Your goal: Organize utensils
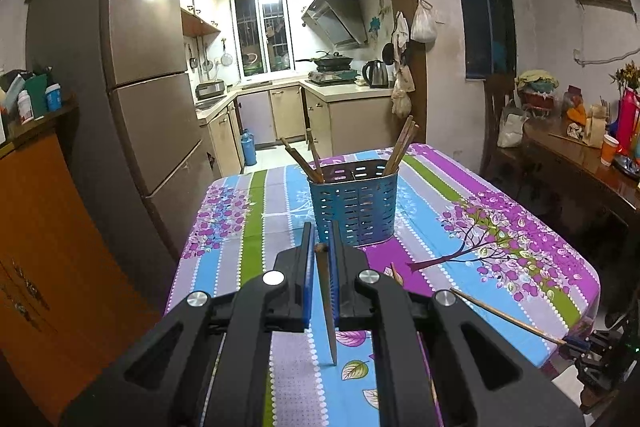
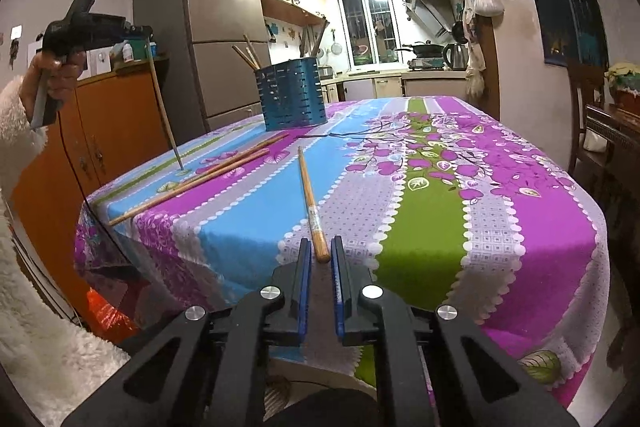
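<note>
My left gripper (image 1: 321,255) is shut on a wooden chopstick (image 1: 327,307), held upright with its thin tip on the floral tablecloth (image 1: 480,227). From the right wrist view, a hand holds that gripper (image 2: 138,29) high at the left, and the chopstick (image 2: 164,107) stands on the cloth. Just beyond it stands the blue slotted utensil basket (image 1: 354,203) (image 2: 292,95), with several chopsticks leaning inside. My right gripper (image 2: 321,257) is low at the table's near edge. Its jaws are narrowly apart around the thick end of a chopstick (image 2: 310,203) lying on the cloth, with a sliver of gap showing.
Two more chopsticks (image 2: 224,163) lie side by side on the left part of the table. A fluffy white sleeve (image 2: 36,327) fills the lower left. An orange cabinet (image 2: 112,123) and a fridge (image 2: 216,39) stand beyond the table, and a cluttered sideboard (image 1: 580,155) to the right.
</note>
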